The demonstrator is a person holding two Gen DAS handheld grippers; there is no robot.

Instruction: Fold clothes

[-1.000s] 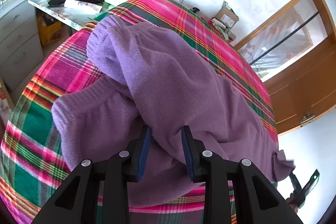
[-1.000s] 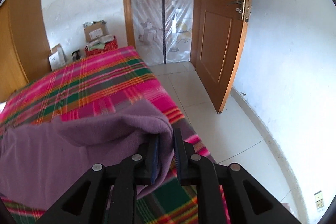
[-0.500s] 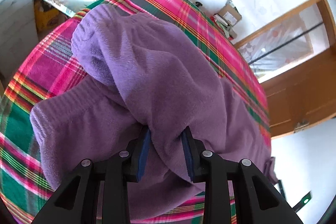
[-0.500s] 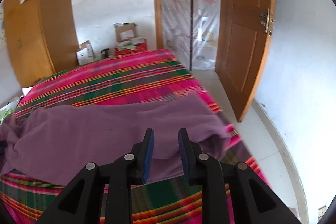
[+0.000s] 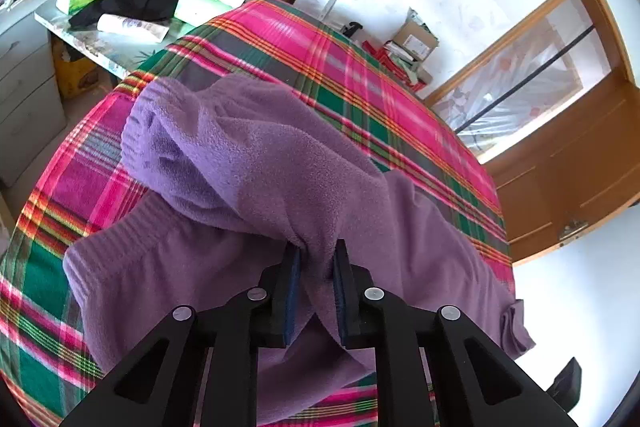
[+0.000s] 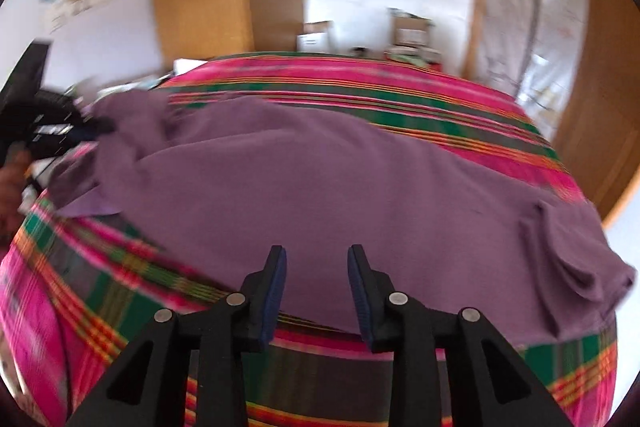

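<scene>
Purple fleece garment (image 5: 248, 163) on pink-green plaid bed (image 5: 360, 83); left gripper (image 5: 314, 259) jaws clamped on fold; right gripper (image 6: 316, 259) jaws apart, empty.

Your left gripper (image 5: 314, 281) and right gripper (image 6: 316, 291) are both matte black plastic with 2 blue-padded fingers and 4 silver screws each.

Lying spread across the blanket (image 6: 400, 99) on the bed, the garment (image 6: 360, 179), one part of it doubled back over the rest in the left wrist view. Sitting pinched between the left gripper (image 5: 315, 279) fingers, a fold of that doubled part. Hovering over the garment's near edge, the right gripper (image 6: 316, 283) (fingers apart, nothing between). Standing beyond the bed's far left corner, a cluttered table (image 5: 100, 47); boxes (image 5: 414, 39) sitting against the far wall.
</scene>
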